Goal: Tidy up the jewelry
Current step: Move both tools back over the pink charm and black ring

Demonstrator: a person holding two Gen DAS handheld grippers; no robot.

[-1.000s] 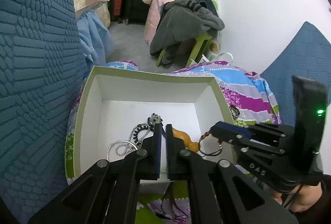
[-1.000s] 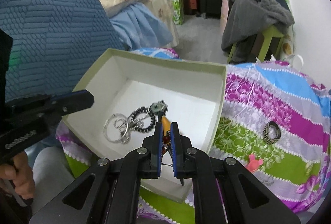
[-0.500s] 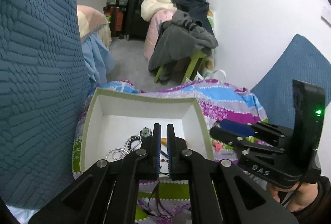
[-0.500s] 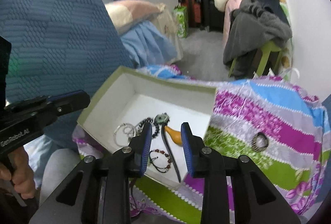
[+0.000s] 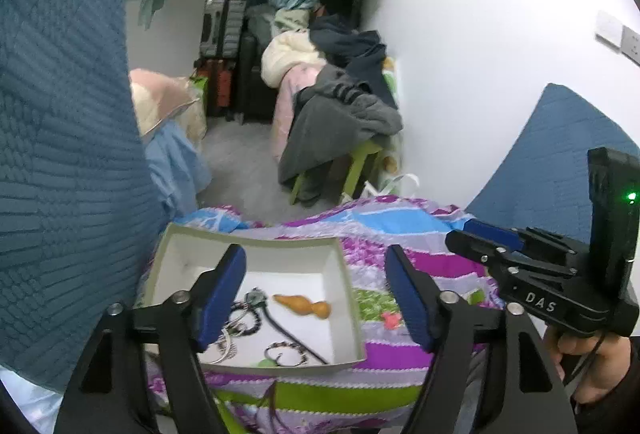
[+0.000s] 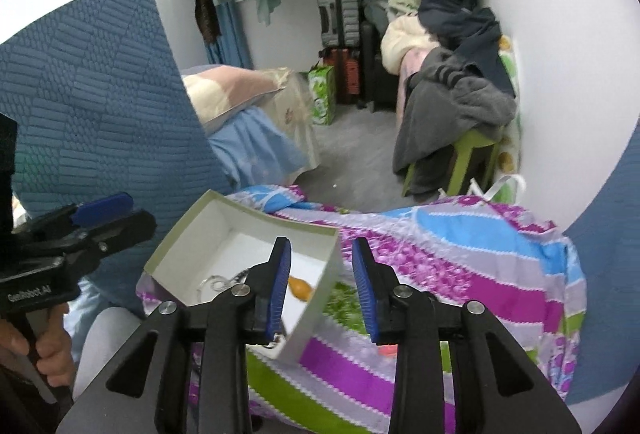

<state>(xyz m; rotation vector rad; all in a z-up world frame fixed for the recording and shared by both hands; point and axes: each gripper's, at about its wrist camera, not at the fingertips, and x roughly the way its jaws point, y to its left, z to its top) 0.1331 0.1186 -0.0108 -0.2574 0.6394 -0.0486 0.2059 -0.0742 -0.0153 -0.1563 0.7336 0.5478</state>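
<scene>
Two hand-held tools hang over a bed draped in a purple, green and blue patterned quilt [image 5: 404, 230], where a shallow white box [image 5: 347, 298] with an olive-green rim sits near the quilt's left edge. The left tool [image 5: 316, 298] stands with its blue-padded fingers [image 5: 218, 296] spread wide and empty, framing the box from above. Inside the box lie an orange gourd-shaped pendant [image 5: 304, 305] toward the right wall, a dark beaded bracelet [image 5: 286, 350] near the front wall, a thin black cord [image 5: 292, 336] running between them, and a tangle of silver rings and chains [image 5: 232, 334] in the left half, partly hidden behind the left finger. A small pink piece [image 5: 390, 318] rests on the quilt just outside the box's right wall. The right tool [image 6: 322, 288] is also empty, its jaws parted to a moderate gap that straddles the box's near right corner, where the pendant [image 6: 300, 288] shows beside the left finger; the rest of the jewelry is mostly covered from that side. Each tool's black pistol-grip body appears in the other's view, held by a bare hand [image 5: 592, 366]. Beyond the foot of the bed, a green stool [image 6: 476, 153] is heaped with grey and dark clothing, suitcases [image 6: 340, 17] stand against the back wall, and garments hang on a rail above them. Blue quilted cushions [image 6: 92, 105] flank the bed.
</scene>
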